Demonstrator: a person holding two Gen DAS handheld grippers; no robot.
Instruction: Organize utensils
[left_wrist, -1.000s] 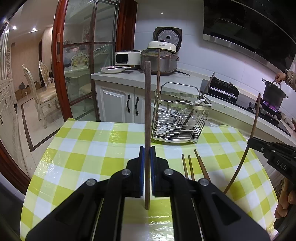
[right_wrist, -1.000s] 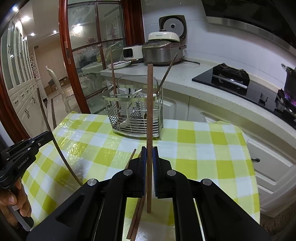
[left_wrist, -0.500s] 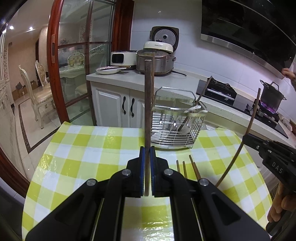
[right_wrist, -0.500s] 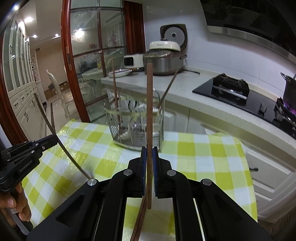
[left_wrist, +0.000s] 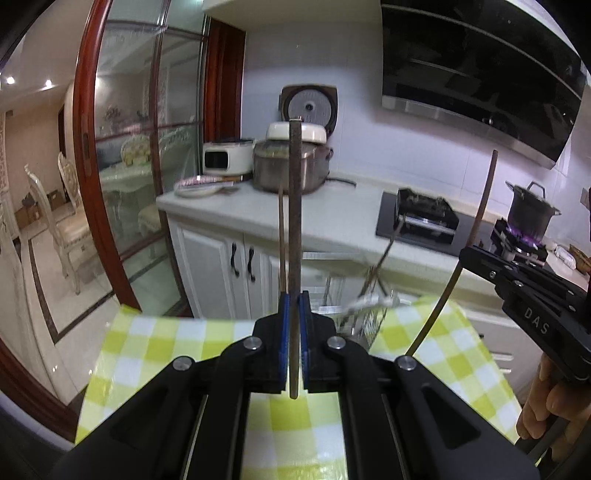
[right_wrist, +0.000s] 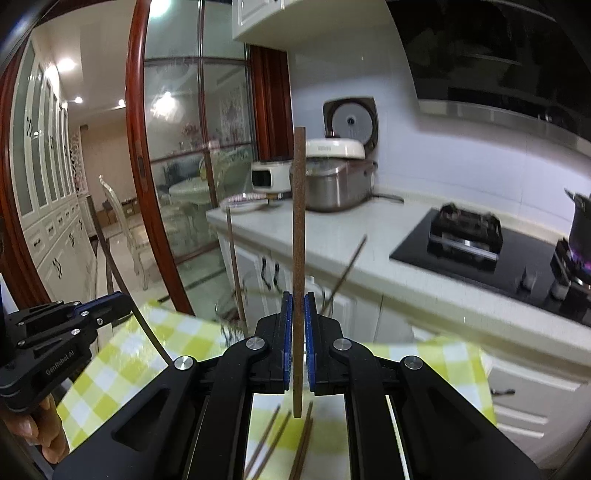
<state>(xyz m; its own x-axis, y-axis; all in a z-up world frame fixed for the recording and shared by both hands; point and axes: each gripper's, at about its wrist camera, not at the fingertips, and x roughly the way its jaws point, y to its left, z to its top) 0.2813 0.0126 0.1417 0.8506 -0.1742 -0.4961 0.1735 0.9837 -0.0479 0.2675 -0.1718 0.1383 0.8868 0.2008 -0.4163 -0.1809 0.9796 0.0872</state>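
My left gripper (left_wrist: 294, 306) is shut on a brown chopstick (left_wrist: 294, 206) that it holds upright above the table. My right gripper (right_wrist: 298, 306) is shut on another brown chopstick (right_wrist: 298, 229), also upright. The wire utensil rack (left_wrist: 364, 306) stands at the far edge of the table, blurred and mostly hidden behind my fingers; a chopstick (left_wrist: 281, 236) and a utensil handle (left_wrist: 386, 251) stick out of it. It shows in the right wrist view too (right_wrist: 236, 295). Several loose chopsticks (right_wrist: 303, 439) lie on the table under my right gripper.
The table has a yellow-and-white checked cloth (left_wrist: 155, 343). Behind it runs a white counter (left_wrist: 332, 206) with a rice cooker (left_wrist: 295, 162), a hob (left_wrist: 421, 218) and a pot on a lit flame (left_wrist: 532, 210). A glass door (left_wrist: 147, 177) stands at the left.
Both grippers have risen and moved toward the rack with their chopsticks still held upright. The rack now sits low in both views, partly behind my fingers.
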